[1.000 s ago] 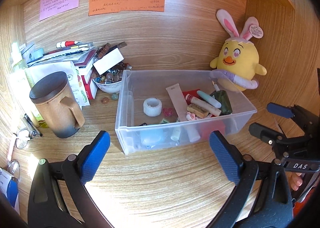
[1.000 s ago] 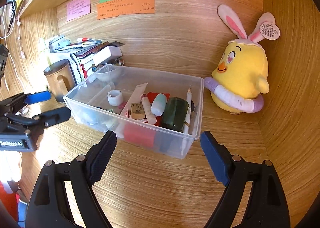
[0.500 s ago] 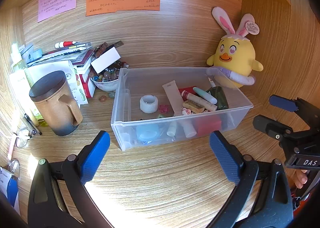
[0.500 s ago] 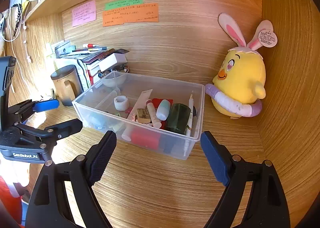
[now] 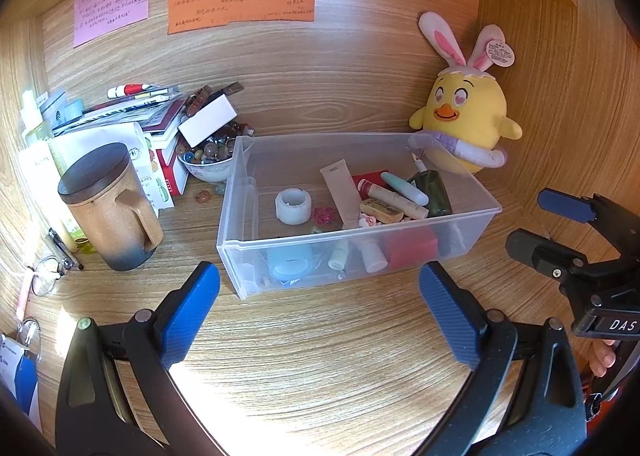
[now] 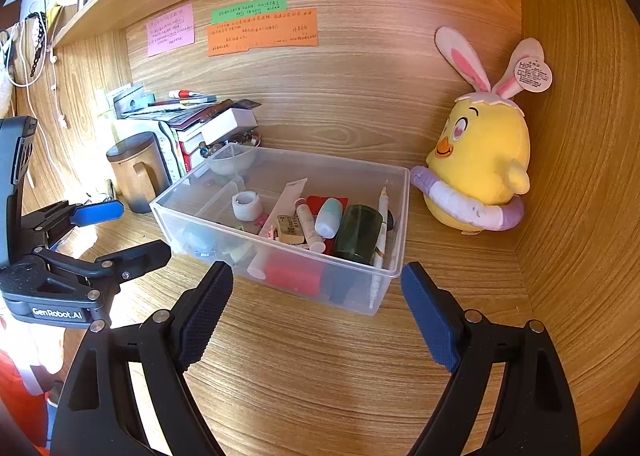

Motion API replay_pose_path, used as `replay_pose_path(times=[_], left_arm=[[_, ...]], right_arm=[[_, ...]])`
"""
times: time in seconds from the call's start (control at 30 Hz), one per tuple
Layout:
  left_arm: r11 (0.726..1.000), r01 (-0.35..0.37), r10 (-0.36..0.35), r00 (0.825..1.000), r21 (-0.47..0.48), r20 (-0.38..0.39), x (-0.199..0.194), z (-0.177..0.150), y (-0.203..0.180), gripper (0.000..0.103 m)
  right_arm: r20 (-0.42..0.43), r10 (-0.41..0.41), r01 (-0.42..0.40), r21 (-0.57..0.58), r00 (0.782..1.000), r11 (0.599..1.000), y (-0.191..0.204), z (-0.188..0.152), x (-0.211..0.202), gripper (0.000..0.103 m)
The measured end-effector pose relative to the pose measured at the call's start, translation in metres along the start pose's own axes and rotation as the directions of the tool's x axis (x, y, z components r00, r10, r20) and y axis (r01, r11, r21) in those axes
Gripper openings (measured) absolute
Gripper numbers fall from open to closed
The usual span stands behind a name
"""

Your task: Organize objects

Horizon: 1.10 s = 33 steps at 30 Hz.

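While your left gripper (image 5: 320, 308) and right gripper (image 6: 316, 308) both hover spread and empty over bare desk (image 6: 320, 368), the clear bin (image 5: 400, 252) sits just ahead, its right rear corner touching the plush chick (image 5: 464, 123), the mug (image 5: 116, 211) apart at its left.

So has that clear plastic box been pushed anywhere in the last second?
Cannot tell. The clear plastic box sits smaller in both views, but so does the yellow plush chick beside it, suggesting the cameras pulled back.

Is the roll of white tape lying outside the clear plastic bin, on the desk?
No, the white tape roll sits inside the clear bin, on its floor.
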<state>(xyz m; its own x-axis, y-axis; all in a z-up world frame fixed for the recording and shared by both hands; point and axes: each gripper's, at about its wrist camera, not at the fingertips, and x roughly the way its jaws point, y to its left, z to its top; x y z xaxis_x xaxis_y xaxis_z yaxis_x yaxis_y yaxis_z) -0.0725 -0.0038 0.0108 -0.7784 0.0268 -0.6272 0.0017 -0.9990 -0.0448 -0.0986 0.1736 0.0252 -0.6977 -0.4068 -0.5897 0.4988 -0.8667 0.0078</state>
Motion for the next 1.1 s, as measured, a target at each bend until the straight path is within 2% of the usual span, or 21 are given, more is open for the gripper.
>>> replay_pose_path(times=[0.8,1.1], left_arm=[[1.000,0.005,-0.005,1.000,0.001,0.001,0.0001,-0.0003,-0.0010,0.101],[1.000,0.013,-0.014,1.000,0.028,0.010,-0.0021,-0.0010,-0.0074,0.101]], right_arm=[[-0.009,-0.003,0.003,0.011,1.000,1.000,-0.0002,-0.0010,0.0011,0.085],[-0.012,-0.002,0.002,0.013,1.000,1.000,0.0000,-0.0013,0.0022,0.085]])
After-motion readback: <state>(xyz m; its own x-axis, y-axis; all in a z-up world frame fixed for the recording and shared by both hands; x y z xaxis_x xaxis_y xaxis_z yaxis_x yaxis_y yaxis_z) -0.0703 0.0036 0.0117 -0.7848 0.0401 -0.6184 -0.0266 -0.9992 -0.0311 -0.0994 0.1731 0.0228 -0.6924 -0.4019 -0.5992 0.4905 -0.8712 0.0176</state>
